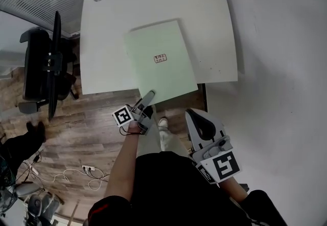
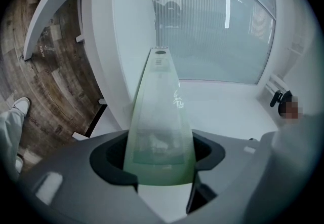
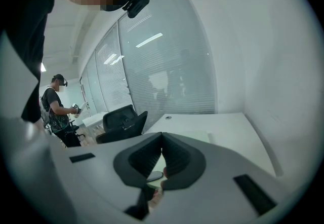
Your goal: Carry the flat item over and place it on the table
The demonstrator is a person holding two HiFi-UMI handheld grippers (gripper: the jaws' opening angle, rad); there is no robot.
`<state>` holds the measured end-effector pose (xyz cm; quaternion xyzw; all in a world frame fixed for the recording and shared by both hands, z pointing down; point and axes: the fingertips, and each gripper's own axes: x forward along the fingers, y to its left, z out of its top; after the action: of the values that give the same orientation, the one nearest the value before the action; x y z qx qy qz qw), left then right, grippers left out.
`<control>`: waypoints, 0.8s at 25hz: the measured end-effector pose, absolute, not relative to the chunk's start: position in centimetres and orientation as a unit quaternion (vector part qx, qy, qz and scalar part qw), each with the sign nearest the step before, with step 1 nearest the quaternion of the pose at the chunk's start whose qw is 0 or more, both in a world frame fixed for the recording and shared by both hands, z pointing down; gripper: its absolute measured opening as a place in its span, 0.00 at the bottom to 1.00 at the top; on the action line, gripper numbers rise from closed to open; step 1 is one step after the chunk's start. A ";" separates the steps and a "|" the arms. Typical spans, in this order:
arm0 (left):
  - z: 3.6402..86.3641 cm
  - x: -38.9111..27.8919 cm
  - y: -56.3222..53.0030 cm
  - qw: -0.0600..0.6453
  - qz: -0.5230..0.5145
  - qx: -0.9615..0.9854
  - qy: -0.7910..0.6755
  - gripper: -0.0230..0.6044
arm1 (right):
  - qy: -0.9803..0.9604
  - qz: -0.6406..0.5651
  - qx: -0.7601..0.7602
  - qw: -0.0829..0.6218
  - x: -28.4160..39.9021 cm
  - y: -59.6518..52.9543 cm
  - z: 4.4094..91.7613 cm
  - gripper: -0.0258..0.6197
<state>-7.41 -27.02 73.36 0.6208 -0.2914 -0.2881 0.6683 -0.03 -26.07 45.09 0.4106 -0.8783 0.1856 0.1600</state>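
We logged: thin, flat pale-green sheet (image 1: 161, 61) over smooth white table (image 1: 107, 41), edge pinched by left gripper (image 1: 148, 98); right gripper (image 1: 191, 113) pressed together.

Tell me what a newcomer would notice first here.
A pale green board lies over the white table, its near edge jutting past the table's front edge, gripped there by the left hand-held gripper. The right hand-held gripper sits off the table at lower right, jaws together and empty.
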 end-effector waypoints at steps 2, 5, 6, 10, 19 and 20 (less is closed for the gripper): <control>73.7 -7.5 -27.2 0.668 -0.285 0.620 -0.297 0.49 | -0.878 0.187 0.410 0.160 0.0 -26.1 45.2 0.04; 74.1 -7.6 -27.5 0.668 -0.278 0.622 -0.299 0.49 | -0.879 0.188 0.409 0.160 -0.1 -26.1 45.3 0.04; 74.1 -7.6 -27.5 0.669 -0.277 0.623 -0.298 0.49 | -0.878 0.189 0.409 0.160 -0.2 -26.0 45.4 0.04; 74.4 -7.6 -27.6 0.675 -0.266 0.619 -0.301 0.53 | -0.877 0.192 0.409 0.161 -0.4 -25.9 45.5 0.04; 75.3 -8.3 -27.2 0.658 -0.163 0.643 -0.357 0.66 | -0.882 0.181 0.408 0.152 -0.5 -25.4 44.5 0.04; 75.3 -8.4 -27.3 0.654 -0.155 0.645 -0.363 0.66 | -0.883 0.179 0.408 0.150 -0.5 -25.3 44.4 0.04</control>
<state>-8.43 -27.27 75.26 0.6452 -0.3630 -0.1554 0.6541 -0.51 -25.26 44.39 0.4077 -0.8827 0.1789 0.1505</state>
